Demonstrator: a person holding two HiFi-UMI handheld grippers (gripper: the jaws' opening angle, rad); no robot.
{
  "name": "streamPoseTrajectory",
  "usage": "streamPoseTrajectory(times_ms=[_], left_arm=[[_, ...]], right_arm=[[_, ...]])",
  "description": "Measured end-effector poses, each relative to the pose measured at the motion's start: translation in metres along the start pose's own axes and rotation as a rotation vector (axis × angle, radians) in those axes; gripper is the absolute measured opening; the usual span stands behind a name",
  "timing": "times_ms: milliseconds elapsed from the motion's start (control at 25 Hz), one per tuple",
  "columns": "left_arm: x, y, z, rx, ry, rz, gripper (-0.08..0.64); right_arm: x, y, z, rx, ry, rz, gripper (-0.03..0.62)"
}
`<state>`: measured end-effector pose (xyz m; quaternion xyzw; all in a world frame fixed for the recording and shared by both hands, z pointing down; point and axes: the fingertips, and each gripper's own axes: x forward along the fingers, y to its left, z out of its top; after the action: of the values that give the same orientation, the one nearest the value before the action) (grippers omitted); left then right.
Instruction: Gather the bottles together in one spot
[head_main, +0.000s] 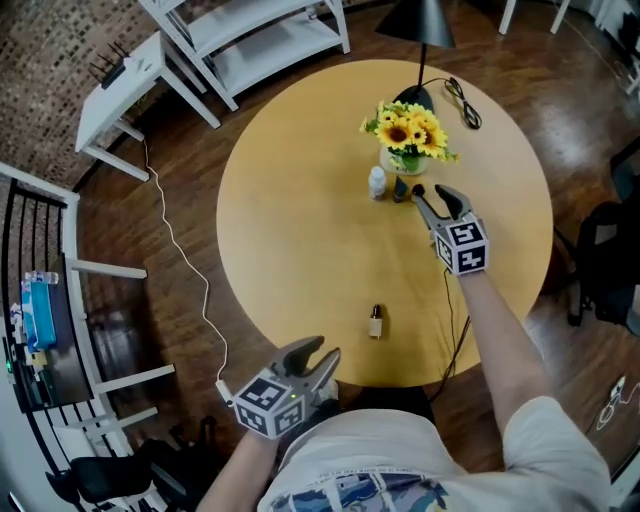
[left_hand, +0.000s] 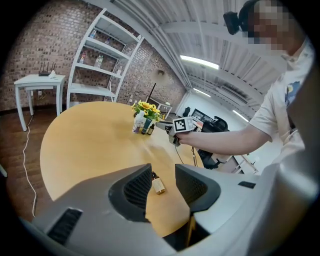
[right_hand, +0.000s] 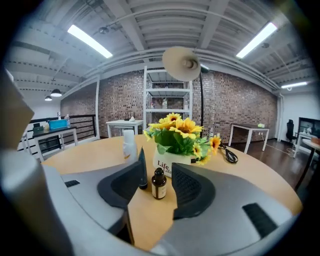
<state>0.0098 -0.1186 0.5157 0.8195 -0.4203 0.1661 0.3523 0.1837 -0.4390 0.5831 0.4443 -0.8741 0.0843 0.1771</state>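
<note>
A small brown dropper bottle (right_hand: 159, 185) stands upright between the jaws of my right gripper (right_hand: 157, 169), which is open, with a gap on each side of the bottle. Just left of it stand a tall dark pointed tube (right_hand: 142, 167) and a white bottle (right_hand: 129, 145), all beside the sunflower vase (right_hand: 167, 166). From above, my right gripper (head_main: 430, 196) sits at this cluster near the white bottle (head_main: 377, 182). A small amber bottle (head_main: 376, 321) lies on its side near the table's front. My left gripper (head_main: 322, 350) hovers open and empty just short of the amber bottle (left_hand: 158, 185).
The round yellow table (head_main: 300, 230) carries a black lamp (head_main: 418, 30) and a coiled cable (head_main: 462, 102) behind the sunflowers (head_main: 407, 132). A white shelf unit (head_main: 260, 40) and a white side table (head_main: 125, 85) stand beyond the table's far left edge.
</note>
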Motion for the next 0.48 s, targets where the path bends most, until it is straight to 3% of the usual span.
streamPoseTrajectory(times_ms=[280, 480], left_arm=[[-0.021, -0.004, 0.005, 0.093, -0.028, -0.053, 0.150], [-0.059, -0.006, -0.005, 0.146, -0.058, -0.075, 0.150]], right_arm=[[-0.142, 0.048, 0.006, 0.062, -0.038, -0.056, 0.216], [-0.255, 0.133, -0.006, 0.088, -0.013, -0.092, 0.216]])
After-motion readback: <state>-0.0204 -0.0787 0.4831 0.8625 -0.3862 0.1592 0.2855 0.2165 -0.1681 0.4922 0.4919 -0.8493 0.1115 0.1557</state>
